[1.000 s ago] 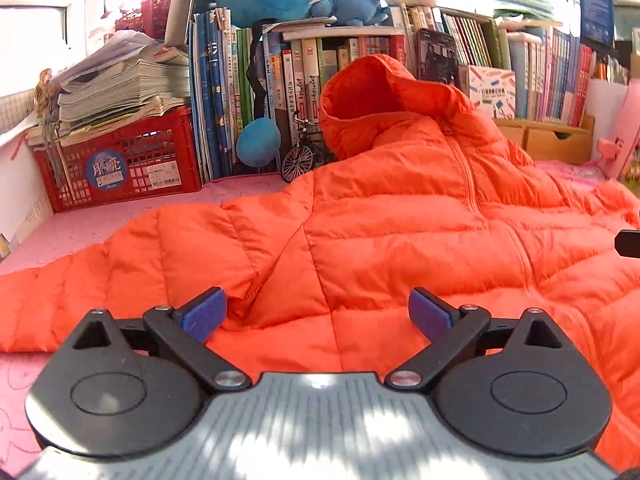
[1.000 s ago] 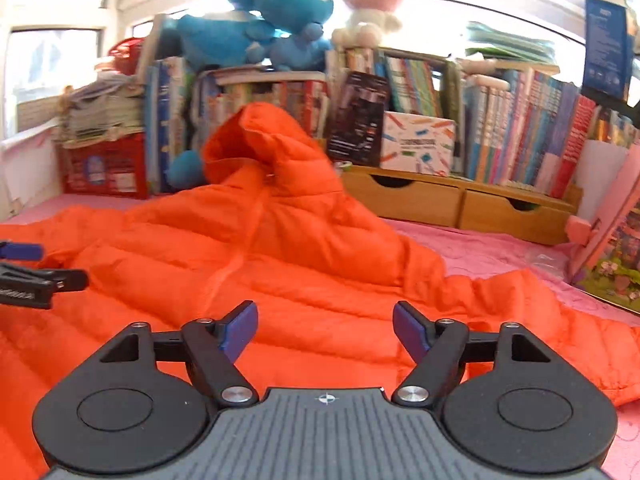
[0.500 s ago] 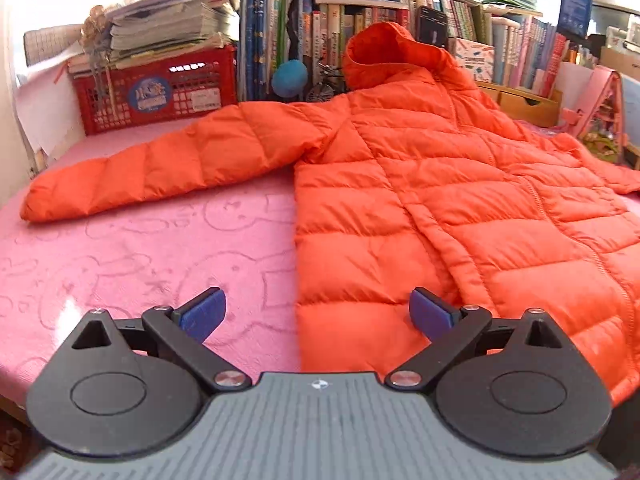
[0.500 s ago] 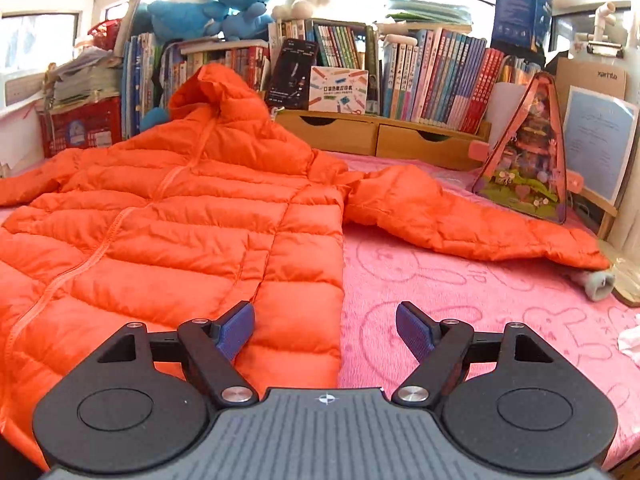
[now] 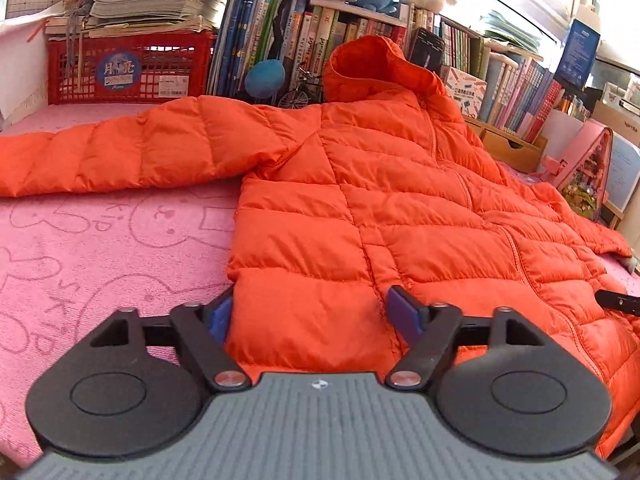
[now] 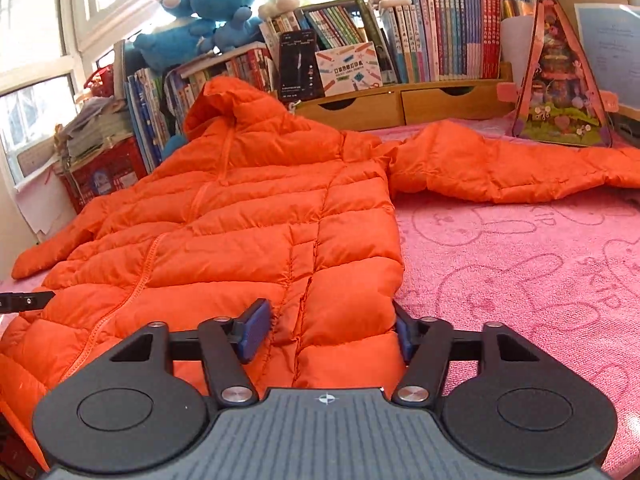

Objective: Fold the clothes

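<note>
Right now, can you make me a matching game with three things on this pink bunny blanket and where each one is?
Things:
1. puffy orange hooded jacket
2. red plastic crate
3. blue plush toys

Places:
A. on top of the books
B. under a stack of papers
C. spread flat on the pink blanket

Pairs: 1-C, 2-B, 3-A

Daylight pours through windows [image 6: 36,92] onto a desk covered with a pink bunny-print cloth [image 5: 100,248]. Along its back edge stand tightly packed rows of books [image 6: 444,32], low wooden drawers [image 6: 400,104] and a red plastic crate [image 5: 132,68] heaped with papers. Blue plush toys [image 6: 200,20] sit atop the books.
</note>
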Tool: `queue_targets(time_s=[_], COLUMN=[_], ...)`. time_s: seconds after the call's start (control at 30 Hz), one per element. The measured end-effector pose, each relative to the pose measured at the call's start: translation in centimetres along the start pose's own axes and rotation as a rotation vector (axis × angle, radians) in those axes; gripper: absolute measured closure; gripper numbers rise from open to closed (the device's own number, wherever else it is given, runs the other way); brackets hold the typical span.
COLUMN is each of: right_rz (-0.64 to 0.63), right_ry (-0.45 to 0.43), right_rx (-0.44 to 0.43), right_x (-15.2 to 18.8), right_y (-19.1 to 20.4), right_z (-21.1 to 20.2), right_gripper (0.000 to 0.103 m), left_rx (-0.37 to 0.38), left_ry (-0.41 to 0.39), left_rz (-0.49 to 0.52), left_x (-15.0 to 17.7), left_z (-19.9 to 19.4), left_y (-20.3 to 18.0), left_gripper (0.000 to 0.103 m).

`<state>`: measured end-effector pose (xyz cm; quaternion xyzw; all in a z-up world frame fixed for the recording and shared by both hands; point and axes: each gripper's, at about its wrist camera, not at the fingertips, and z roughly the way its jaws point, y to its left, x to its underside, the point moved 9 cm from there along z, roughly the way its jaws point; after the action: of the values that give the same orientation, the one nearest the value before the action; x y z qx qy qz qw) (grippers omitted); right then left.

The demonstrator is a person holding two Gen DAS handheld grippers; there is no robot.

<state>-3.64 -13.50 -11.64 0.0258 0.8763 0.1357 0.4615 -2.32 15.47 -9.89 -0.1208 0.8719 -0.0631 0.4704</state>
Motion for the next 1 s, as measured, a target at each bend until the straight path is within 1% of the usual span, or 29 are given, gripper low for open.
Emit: queue_targets(time_s=[0.03,0.07,0.1,0.13,0.2,0.3,0.37,0.43,0.47,0.5,0.53,0.57,0.6,0.63,0.67,0.7,0.73,0.77,0.8,0.83,0.87,0.9,0.93,1.0], right_rz=[0.024,0.044,0.054,0.059,0.059,0.040,0.018,-0.018,-0.028,-0.032,-0.031,-0.025,-0.016,-0.004,0.008,0.020,0.028,0.016,-0.012,-0.055,-0.111,-0.141,-0.147,-0.144], right_ry=[0.014,0.026,0.031,0.031,0.024,0.027,0.036,0.063,0.078,0.091,0.099,0.104,0.084,0.041,-0.002,-0.044,-0.085,-0.125,-0.165,-0.192,-0.205,-0.207,-0.198,-0.172], right_rx=[-0.023,-0.042,-0.051,-0.051,-0.049,-0.040,-0.031,-0.015,-0.012,-0.010,0.001,0.019,0.037,0.055,0.072,0.090,0.098,0.099,0.100,0.100,0.100,0.085,0.057,0.008], right_x=[0.0,-0.1,-0.2,-0.3,-0.7,-1.1,-1.1,-0.5,-0.1,0.3,0.5,0.5,-0.2,-1.5,-2.8,-4.1,-5.6,-7.3,-9.0,-10.5,-11.8,-12.7,-13.3,-14.3], right_y=[0.1,0.2,0.3,0.3,0.3,0.3,0.3,0.2,0.0,-0.1,-0.4,-0.9,-1.4,-1.9,-2.4,-3.0,-3.3,-3.1,-2.7,-1.8,-0.5,0.9,2.3,5.0], right_z=[0.0,0.0,-0.2,-0.5,-1.3,-2.9,-3.8,-4.5,-4.6,-4.7,-4.9,-5.2,-5.6,-6.2,-6.8,-7.4,-7.8,-7.7,-7.3,-6.4,-4.9,-3.0,-0.9,3.7], right_gripper=[0.067,0.075,0.077,0.079,0.084,0.087,0.087,0.087,0.086,0.083,0.080,0.075,0.074,0.074,0.069,0.057,0.050,0.039,0.037,0.037,0.037,0.037,0.037,0.038], left_rx=[0.010,0.034,0.055,0.067,0.077,0.106,0.099,0.072,0.052,0.034,0.016,-0.003,-0.021,-0.053,-0.092,-0.129,-0.160,-0.181,-0.203,-0.218,-0.223,-0.204,-0.168,-0.096], left_ry=[0.003,0.009,0.014,0.017,0.011,0.010,0.032,0.065,0.077,0.080,0.070,0.051,0.032,0.001,-0.035,-0.068,-0.098,-0.120,-0.147,-0.170,-0.189,-0.194,-0.180,-0.153], left_rz=[-0.025,-0.056,-0.079,-0.084,-0.067,-0.056,-0.037,-0.019,-0.014,-0.012,-0.009,-0.004,0.002,0.013,0.026,0.038,0.060,0.089,0.135,0.182,0.221,0.244,0.245,0.248], left_x=[0.0,0.0,-0.1,-0.1,-0.2,0.1,0.8,1.7,2.0,2.0,1.8,1.3,0.8,0.0,-1.1,-2.4,-3.8,-5.2,-6.8,-8.1,-9.2,-10.2,-10.7,-11.8], left_z=[-0.2,-0.4,-0.7,-1.2,-2.6,-4.5,-5.2,-5.3,-5.4,-5.5,-5.9,-6.3,-6.7,-7.2,-7.6,-7.8,-7.6,-7.0,-6.1,-4.9,-3.4,-1.3,0.9,5.3], left_y=[0.0,0.0,0.0,0.0,-0.3,-0.3,-0.1,0.4,0.8,1.3,1.8,2.4,3.0,3.7,4.5,5.4,5.7,5.6,4.9,3.6,2.0,0.2,-1.4,-4.5], left_gripper=[0.068,0.074,0.081,0.085,0.087,0.088,0.088,0.083,0.081,0.077,0.073,0.071,0.068,0.068,0.069,0.070,0.070,0.070,0.070,0.069,0.068,0.066,0.062,0.061])
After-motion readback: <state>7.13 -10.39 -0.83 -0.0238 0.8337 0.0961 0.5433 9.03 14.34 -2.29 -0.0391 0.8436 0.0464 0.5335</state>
